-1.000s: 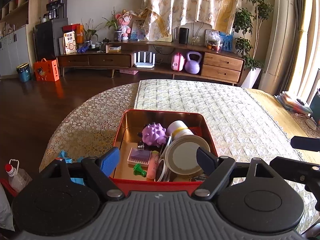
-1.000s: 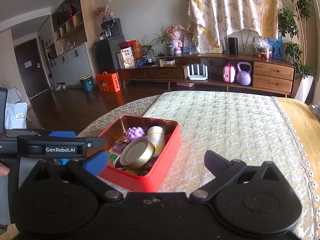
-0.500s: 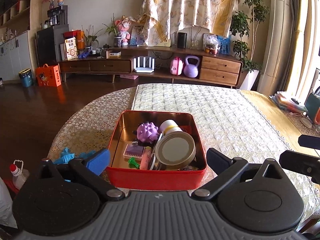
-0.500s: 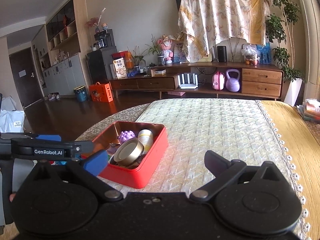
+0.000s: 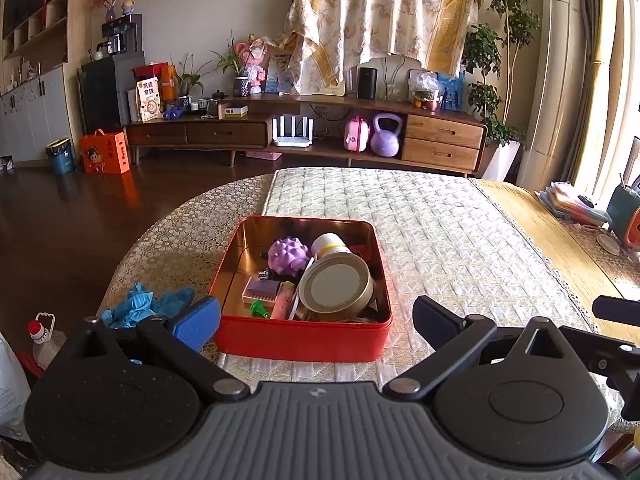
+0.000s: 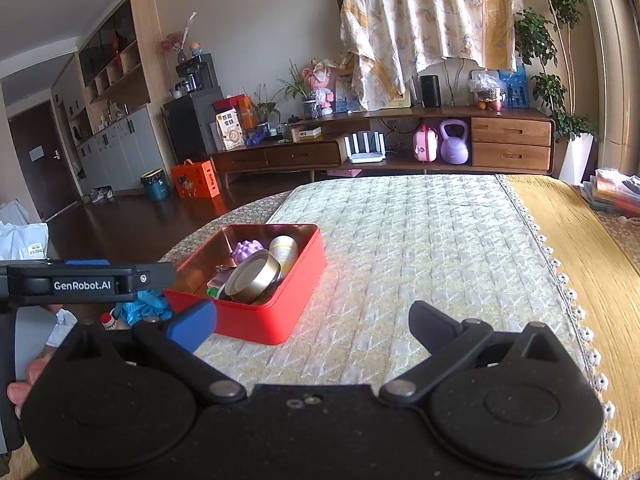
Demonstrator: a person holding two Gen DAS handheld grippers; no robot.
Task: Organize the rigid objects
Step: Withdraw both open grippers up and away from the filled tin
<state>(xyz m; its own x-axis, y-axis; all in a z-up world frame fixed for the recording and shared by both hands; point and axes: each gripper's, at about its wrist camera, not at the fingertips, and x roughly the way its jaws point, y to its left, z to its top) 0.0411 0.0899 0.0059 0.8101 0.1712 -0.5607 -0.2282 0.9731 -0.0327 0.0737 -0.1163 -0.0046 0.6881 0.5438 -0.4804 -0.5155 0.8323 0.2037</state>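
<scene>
- Right now we see the red tin (image 5: 300, 344) sitting on the quilted table cover (image 5: 440, 232), near the table's left rounded edge.
- Inside it, a gold-rimmed can (image 5: 336, 286) lies on its side against a purple spiky ball (image 5: 287, 255) and a white jar (image 5: 330, 243); a small lilac box (image 5: 262, 290) and a green piece (image 5: 259, 309) lie at the front, though we cannot quite make out what the green piece is.
- Our left gripper (image 5: 316, 320) stands wide apart with nothing between the pads, just short of the tin's front wall; its jaws have just been opening.
- Our right gripper (image 6: 312, 324) is likewise spread and empty, to the right of the tin and apart from it.
- Crumpled blue gloves (image 5: 144, 306) lie just beside the tin's left side, by the table edge.
- To the right of the tin, the cover lies bare up to the lace border (image 6: 560, 276).
</scene>
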